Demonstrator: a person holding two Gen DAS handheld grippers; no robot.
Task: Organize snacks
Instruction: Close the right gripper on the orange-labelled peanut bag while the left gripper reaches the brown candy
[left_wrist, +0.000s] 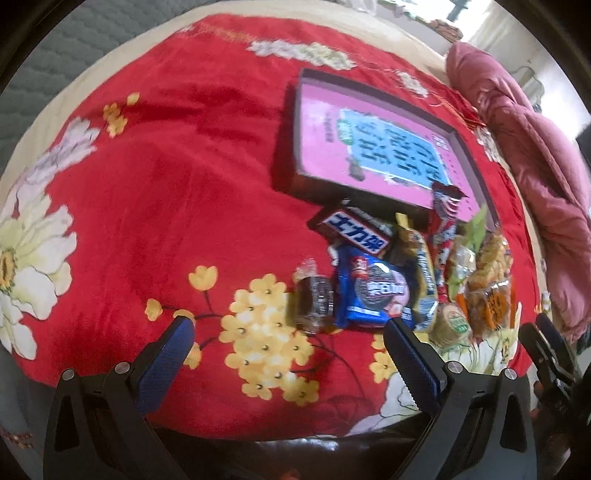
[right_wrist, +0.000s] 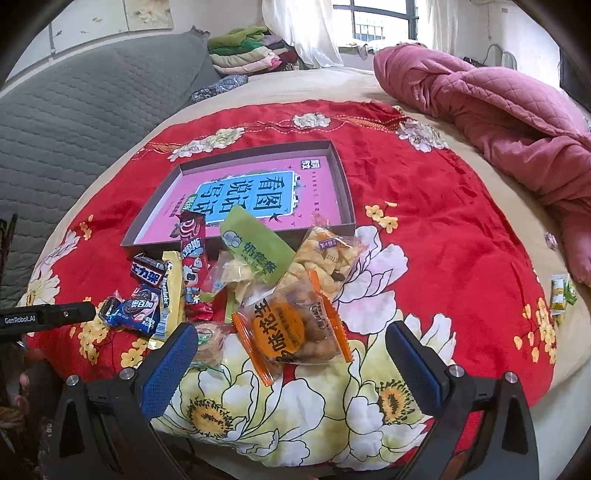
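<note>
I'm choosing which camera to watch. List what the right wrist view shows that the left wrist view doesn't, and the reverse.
Right wrist only: a window, folded clothes, and small green packets apart from the pile. Left wrist only: a clear-wrapped dark cookie at the pile's left end. Both: the pink-lined box, the blue cookie pack, the orange snack bag and the pink quilt. Both tools are open and empty.

The shallow box sits on the blanket spread over the bed. Before its near wall the snacks lie heaped, one stick leaning over the rim. A bunched quilt lies right, well apart.
</note>
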